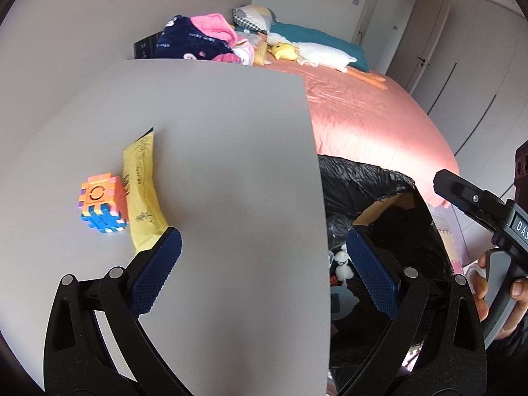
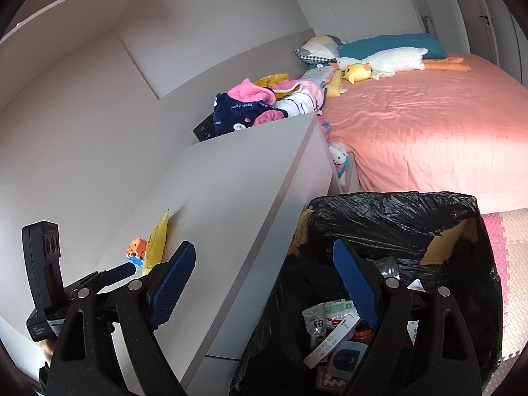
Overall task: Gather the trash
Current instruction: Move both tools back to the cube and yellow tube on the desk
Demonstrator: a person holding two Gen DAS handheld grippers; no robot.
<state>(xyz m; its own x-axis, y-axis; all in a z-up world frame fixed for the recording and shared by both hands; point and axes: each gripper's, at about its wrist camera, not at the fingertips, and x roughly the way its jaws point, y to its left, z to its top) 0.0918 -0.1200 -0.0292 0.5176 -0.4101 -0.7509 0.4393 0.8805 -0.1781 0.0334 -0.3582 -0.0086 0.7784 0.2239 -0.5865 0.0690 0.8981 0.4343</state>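
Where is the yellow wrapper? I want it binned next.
Left wrist view: the yellow wrapper lies flat on the grey table, touching the toy cube, just beyond the left tongs.

Yellow wrapper (image 1: 142, 194) flat on grey desk (image 1: 231, 165)

**readable text in view**

the dark blue garment (image 1: 194, 41) carries pale lettering, "lucky" legible. the right tongs (image 1: 475, 204) show "das" on a grey label. print on the yellow packet (image 1: 142, 194) is too small to read.
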